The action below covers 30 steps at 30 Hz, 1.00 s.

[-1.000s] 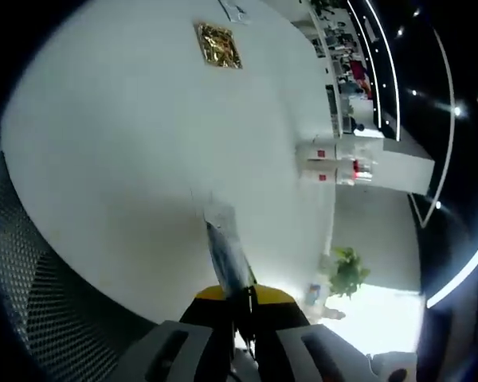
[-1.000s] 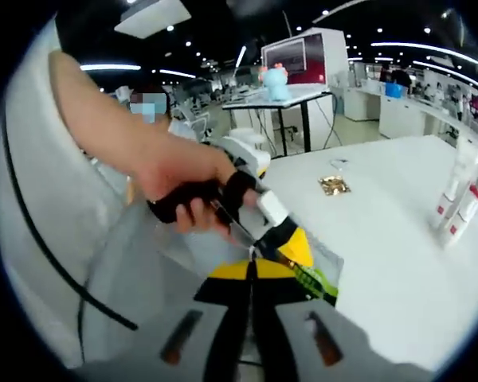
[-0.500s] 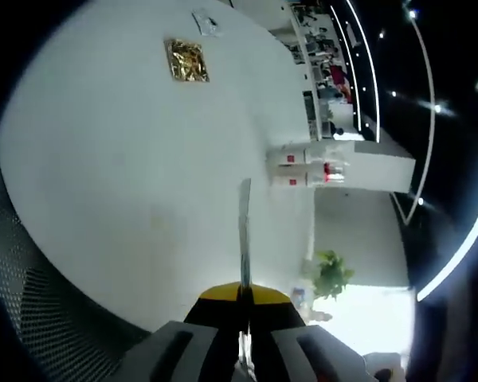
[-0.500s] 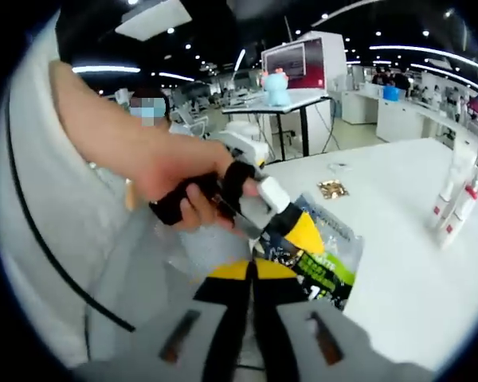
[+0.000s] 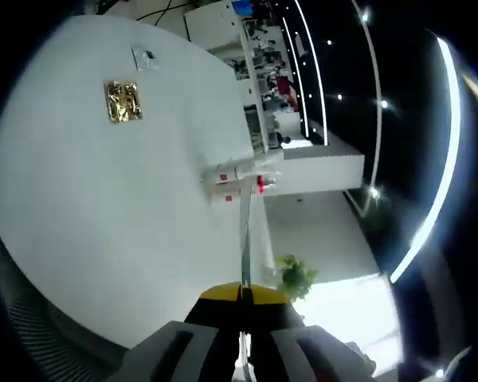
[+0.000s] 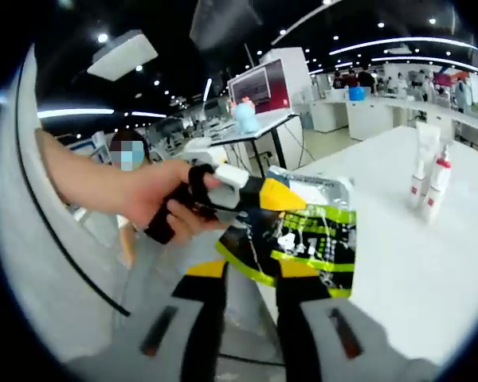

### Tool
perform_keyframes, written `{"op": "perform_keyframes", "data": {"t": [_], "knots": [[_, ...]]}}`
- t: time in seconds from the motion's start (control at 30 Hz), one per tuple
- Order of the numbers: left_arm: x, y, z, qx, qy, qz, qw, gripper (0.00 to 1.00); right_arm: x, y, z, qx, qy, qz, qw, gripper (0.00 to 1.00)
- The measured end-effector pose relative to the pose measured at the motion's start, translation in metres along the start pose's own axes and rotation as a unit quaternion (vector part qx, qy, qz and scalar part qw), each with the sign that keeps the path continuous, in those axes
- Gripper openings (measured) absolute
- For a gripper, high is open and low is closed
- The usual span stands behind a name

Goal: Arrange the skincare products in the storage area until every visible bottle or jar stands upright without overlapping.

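While my left tongs (image 5: 242, 298) are pinched tight on the sachet (image 5: 244, 231), I see that packet edge-on in the left gripper view, a thin strip rising straight up from between the yellow tips. In the right gripper view the same sachet (image 6: 299, 235) faces me flat: black and lime green with white print and a silver upper edge, held out over the near edge of the white counter (image 6: 398, 263). My left hand (image 6: 155, 203) is wrapped round the black handle of the left tongs (image 6: 275, 195) there, coming in from the left. My right tongs (image 6: 251, 274) stand parted at the bottom of that view, with the sachet's lower edge in front of the gap; I cannot tell whether they touch it.

The skincare bottles (image 6: 427, 173) stand upright, close together, on the far right part of the counter, well apart from the sachet; both are white and one has a red collar. In the left gripper view those bottles (image 5: 243, 177) lie just beyond the packet's tip. A crumpled gold wrapper (image 5: 123, 101) lies farther off, and a small clear packet (image 5: 144, 57) beyond it.
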<state>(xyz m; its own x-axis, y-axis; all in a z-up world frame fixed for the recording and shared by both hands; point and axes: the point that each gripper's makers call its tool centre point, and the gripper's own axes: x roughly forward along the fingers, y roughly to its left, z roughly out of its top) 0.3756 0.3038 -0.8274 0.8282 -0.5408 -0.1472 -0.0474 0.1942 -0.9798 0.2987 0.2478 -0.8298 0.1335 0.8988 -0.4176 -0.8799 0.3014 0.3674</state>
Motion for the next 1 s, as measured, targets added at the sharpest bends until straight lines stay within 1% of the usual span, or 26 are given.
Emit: {"op": "perform_keyframes", "data": {"t": [0.03,0.07,0.1,0.13,0.17,0.23,0.3,0.33,0.37,0.4,0.43,0.5,0.53,0.57,0.6,0.63,0.67,0.7,0.73,0.8,0.83,0.87,0.9,0.93,0.97,1.0], "knots": [[-0.004,-0.010,0.007,0.011,-0.010,-0.021,0.9997,0.01,-0.001,-0.002,0.003,0.013,-0.008,-0.003,0.9999,0.24],[-0.007,-0.014,0.010,0.022,-0.013,-0.029,0.9993,0.01,-0.003,-0.004,0.010,0.018,-0.025,-0.003,0.9995,0.24],[-0.008,-0.016,0.011,0.026,-0.012,-0.032,0.9991,0.01,-0.005,-0.005,0.012,0.021,-0.031,-0.001,0.9993,0.24],[-0.012,-0.021,0.015,0.037,-0.014,-0.037,0.9985,0.01,-0.007,-0.006,0.015,0.040,-0.040,-0.001,0.9984,0.24],[-0.015,-0.024,0.017,0.041,-0.015,-0.038,0.9983,0.01,-0.009,-0.008,0.016,0.051,-0.044,0.000,0.9977,0.25],[-0.021,-0.031,0.022,0.047,-0.019,-0.048,0.9976,0.01,-0.012,-0.014,0.021,0.077,-0.065,-0.005,0.9949,0.28],[-0.026,-0.035,0.026,0.051,-0.023,-0.054,0.9970,0.01,-0.015,-0.016,0.021,0.101,-0.072,-0.003,0.9923,0.31],[-0.028,-0.037,0.026,0.057,-0.025,-0.055,0.9966,0.01,-0.016,-0.018,0.020,0.128,-0.079,0.004,0.9886,0.32],[-0.029,-0.038,0.027,0.059,-0.025,-0.056,0.9964,0.01,-0.016,-0.016,0.023,0.162,-0.091,0.027,0.9823,0.33],[-0.030,-0.040,0.025,0.058,-0.023,-0.058,0.9964,0.01,-0.016,-0.015,0.024,0.175,-0.092,0.035,0.9797,0.37],[-0.032,-0.042,0.026,0.060,-0.021,-0.062,0.9961,0.01,-0.018,-0.018,0.025,0.211,-0.096,0.048,0.9715,0.39],[-0.036,-0.049,0.023,0.063,-0.009,-0.077,0.9950,0.01,-0.020,-0.019,0.032,0.212,-0.107,0.060,0.9694,0.45],[-0.037,-0.053,0.021,0.064,-0.004,-0.083,0.9944,0.01,-0.021,-0.020,0.035,0.215,-0.110,0.060,0.9685,0.48],[-0.039,-0.059,0.012,0.071,0.014,-0.090,0.9933,0.01,-0.022,-0.020,0.038,0.215,-0.115,0.064,0.9678,0.50],[-0.039,-0.061,0.005,0.077,0.032,-0.091,0.9924,0.01,-0.022,-0.017,0.045,0.224,-0.120,0.078,0.9641,0.52],[-0.040,-0.062,0.001,0.080,0.043,-0.090,0.9918,0.01,-0.022,-0.014,0.048,0.231,-0.119,0.088,0.9618,0.52],[-0.041,-0.062,-0.001,0.077,0.055,-0.090,0.9915,0.01,-0.021,-0.010,0.051,0.235,-0.117,0.098,0.9601,0.50],[-0.041,-0.065,-0.007,0.079,0.068,-0.092,0.9903,0.01,-0.018,0.000,0.055,0.240,-0.101,0.121,0.9579,0.47],[-0.040,-0.070,-0.012,0.079,0.073,-0.099,0.9893,0.01,-0.017,0.006,0.057,0.237,-0.094,0.136,0.9572,0.41],[-0.042,-0.077,-0.020,0.061,0.094,-0.121,0.9863,0.01,-0.015,0.019,0.060,0.233,-0.076,0.166,0.9551,0.29],[-0.042,-0.079,-0.024,0.057,0.104,-0.127,0.9847,0.01,-0.012,0.026,0.062,0.233,-0.073,0.181,0.9527,0.28],[-0.042,-0.076,-0.025,0.054,0.108,-0.127,0.9846,0.01,-0.011,0.032,0.064,0.250,-0.066,0.195,0.9462,0.25],[-0.044,-0.076,-0.031,0.043,0.127,-0.133,0.9819,0.01,-0.010,0.036,0.063,0.263,-0.058,0.206,0.9407,0.20],[-0.044,-0.076,-0.032,0.046,0.131,-0.135,0.9811,0.01,-0.009,0.038,0.063,0.270,-0.056,0.216,0.9366,0.14],[-0.044,-0.076,-0.032,0.047,0.127,-0.134,0.9816,0.01,-0.006,0.039,0.063,0.275,-0.054,0.224,0.9335,0.07],[-0.045,-0.077,-0.033,0.047,0.127,-0.138,0.9810,0.01,-0.005,0.043,0.061,0.290,-0.044,0.239,0.9257,0.05]]}}
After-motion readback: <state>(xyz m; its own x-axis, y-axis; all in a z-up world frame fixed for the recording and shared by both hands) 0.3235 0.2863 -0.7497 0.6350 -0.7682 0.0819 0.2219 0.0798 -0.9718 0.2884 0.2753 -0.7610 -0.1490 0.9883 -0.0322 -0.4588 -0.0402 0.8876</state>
